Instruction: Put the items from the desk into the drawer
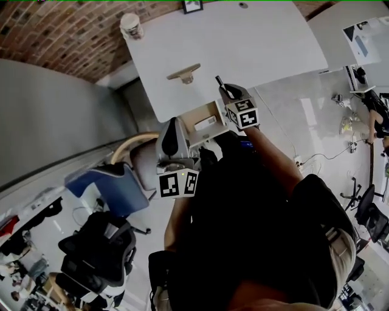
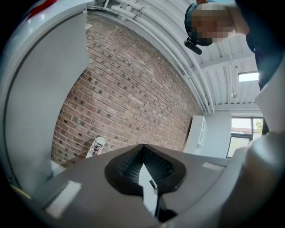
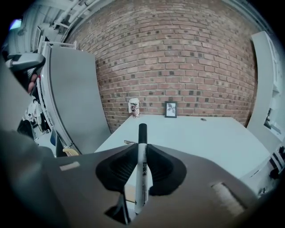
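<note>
**Head view:** the right gripper [image 1: 228, 92] carries a marker [image 1: 221, 84] above the near edge of the desk [image 1: 261, 42], just beyond the open drawer [image 1: 196, 113] that stands out below that edge; the pen is held clear of the desktop, probably so that it can pass over the drawer's wall and be let go inside; a white item [image 1: 205, 122] already lies in the drawer; the left gripper [image 1: 173, 130] hangs beside the drawer's left side with nothing in it, seemingly kept back to leave the opening free; a tan object [image 1: 183, 73] rests on the desk near the drawer, apparently yet to be stowed; a cup [image 1: 130, 25] and a picture frame [image 1: 192, 5] stand at the far edge; a blue chair [image 1: 106, 188] is well off to the left, out of the way.

**Left gripper view:** the jaws meet at their tips with nothing between them; beyond them stand a brick wall [image 2: 133, 89] and the cup; a grey partition [image 2: 40, 89] fills the left.

**Right gripper view:** the pads clamp the marker along its white barrel, black cap projecting past the tips toward the wall; the desktop ahead is bare up to the far items; the likely hindrances are the desk edge above the drawer and the white item already inside.
</note>
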